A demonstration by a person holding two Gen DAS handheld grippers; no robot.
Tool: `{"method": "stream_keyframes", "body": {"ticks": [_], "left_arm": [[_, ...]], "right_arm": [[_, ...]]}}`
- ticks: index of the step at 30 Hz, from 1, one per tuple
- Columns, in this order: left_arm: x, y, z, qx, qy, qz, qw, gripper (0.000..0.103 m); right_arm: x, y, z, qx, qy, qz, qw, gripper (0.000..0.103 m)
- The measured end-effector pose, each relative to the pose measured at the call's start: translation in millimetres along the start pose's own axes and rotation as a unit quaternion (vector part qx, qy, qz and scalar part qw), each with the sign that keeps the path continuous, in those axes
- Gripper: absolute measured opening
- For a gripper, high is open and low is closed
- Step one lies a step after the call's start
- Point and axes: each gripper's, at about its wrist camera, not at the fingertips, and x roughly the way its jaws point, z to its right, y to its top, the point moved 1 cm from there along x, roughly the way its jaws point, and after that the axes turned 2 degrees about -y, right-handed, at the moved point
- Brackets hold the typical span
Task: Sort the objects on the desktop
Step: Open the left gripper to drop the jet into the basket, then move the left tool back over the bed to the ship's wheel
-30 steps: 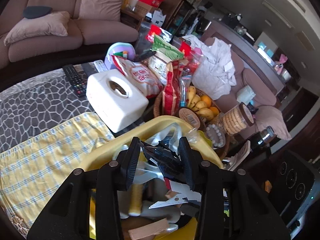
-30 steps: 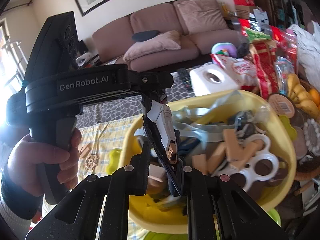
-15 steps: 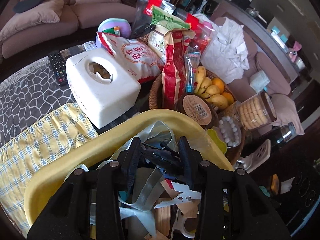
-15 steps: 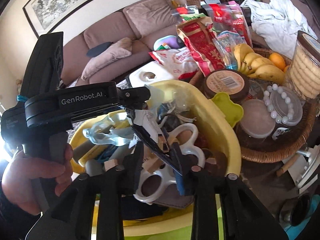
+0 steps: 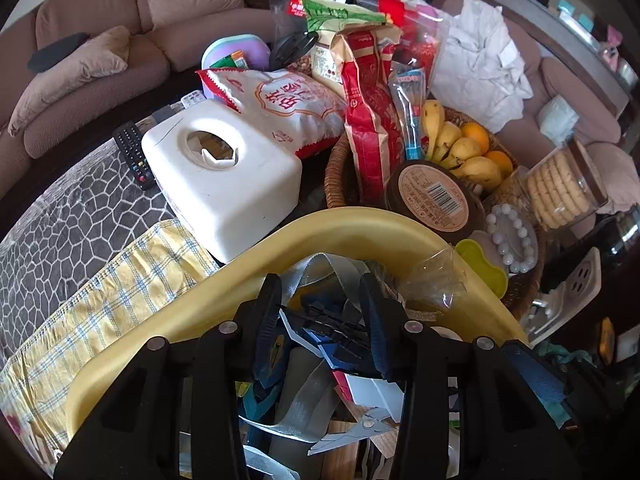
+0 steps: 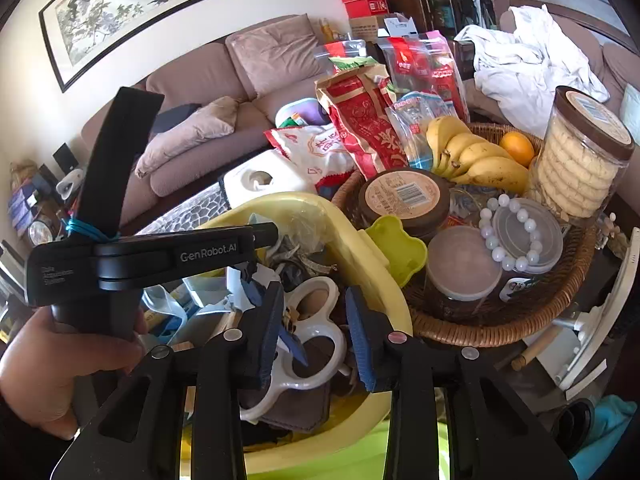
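Yellow plastic fills the lower middle of both views: a tub [image 5: 360,224] crammed with scissors, ribbon and scraps, standing on the desk [image 5: 60,224] just beside a white tissue box [image 5: 224,176] and touching a wicker basket [image 6: 500,320]. From the left wrist, the left hand-held gripper [image 5: 320,328] sits over the tub with its jaws partly closed on a dark blue and white toy [image 5: 332,336], which hangs between the pads inside the tub's rim. Only this view shows the yellow checked cloth [image 5: 120,280] under the tub, the grey pebble-pattern cover and a remote [image 5: 134,156] at the far edge. From the right wrist, the right hand-held gripper [image 6: 312,336] hovers above white scissors [image 6: 308,344] with its jaws parted; a thin blue piece lies by its left pad, and I cannot tell whether it is gripped. This view alone shows the left hand [image 6: 60,372] wrapped around the other tool's black handle, a framed painting [image 6: 148,4] on the wall, and a green tray [image 6: 340,452] below the tub. Both views show the basket holding bananas [image 6: 476,156], jars and a bead bracelet [image 6: 508,232], snack bags [image 5: 368,120] stacked behind, and a pinkish-brown sofa [image 5: 120,40] beyond the desk.
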Motion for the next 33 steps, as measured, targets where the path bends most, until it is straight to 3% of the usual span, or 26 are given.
{"method": "stream_keyframes", "body": {"ticks": [2, 6, 9, 12, 20, 28, 33], "left_arm": [[0, -1, 1, 0.006, 0.002, 0.001, 1.0000, 0.039], [-3, -6, 7, 0.027, 0.001, -0.002, 0.9996, 0.064], [-14, -9, 12, 0.051, 0.012, 0.012, 0.9986, 0.077], [-33, -9, 8, 0.042, 0.003, 0.035, 0.9985, 0.092], [-86, -17, -26, -0.025, -0.067, 0.076, 0.9945, 0.095], [-127, -54, -65, -0.055, -0.066, 0.101, 0.9911, 0.103], [-149, -79, -90, -0.073, -0.057, 0.111, 0.9895, 0.103]], "right_arm": [[5, -1, 1, 0.001, 0.001, 0.002, 1.000, 0.029], [14, -7, 0, -0.028, -0.032, -0.011, 0.999, 0.015], [15, -7, -1, -0.026, -0.023, -0.019, 0.999, 0.020], [8, -3, 3, -0.005, -0.006, -0.007, 1.000, 0.023], [-29, 14, 2, 0.009, -0.002, 0.042, 0.999, 0.032], [-36, 15, -19, -0.012, -0.011, 0.042, 0.999, 0.034], [-39, 14, -47, -0.037, -0.012, 0.046, 0.998, 0.056]]}}
